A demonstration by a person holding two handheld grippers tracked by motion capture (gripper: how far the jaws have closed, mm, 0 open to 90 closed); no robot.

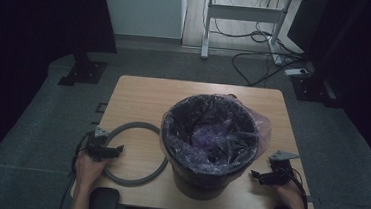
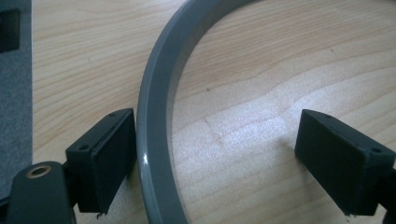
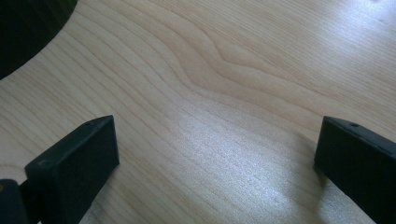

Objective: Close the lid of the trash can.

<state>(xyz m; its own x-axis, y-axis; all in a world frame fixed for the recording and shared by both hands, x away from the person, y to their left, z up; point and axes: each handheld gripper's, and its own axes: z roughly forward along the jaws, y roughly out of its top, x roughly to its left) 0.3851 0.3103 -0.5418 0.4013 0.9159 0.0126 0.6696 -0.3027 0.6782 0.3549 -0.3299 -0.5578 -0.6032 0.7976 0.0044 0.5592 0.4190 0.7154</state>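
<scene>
Down at the left gripper (image 2: 215, 163), the jaws stood wide, straddling the rim of the grey ring (image 2: 156, 116); one pad lay just beside the ring's outer edge, perhaps touching it, while the other was well apart on the inner side. Nothing was clamped yet. The step in hand looked like taking hold of the ring, presumably so it could be lifted and pressed over the bag-lined bin (image 1: 209, 141) to pin the liner in place. The next move would call for closing the jaws across the narrow band and then raising it level, since a thin hoop gripped at one point could sag or swing.

The ring (image 1: 134, 153) lay flat on the table (image 1: 144, 93), left of the bin and just beside it. It was a smooth, slightly glossy plastic hoop with a flat wall. The right gripper (image 1: 263, 177) rested right of the bin, near its base, jaws spread wide over bare wood and holding nothing (image 3: 215, 158).

The bin was round, dark and upright, its mouth lined with a thin, crinkled, translucent purple bag (image 1: 260, 123) whose slack spilled over the rim on the side away from the ring. The table was pale wood-grain laminate, matte, with rounded corners.
</scene>
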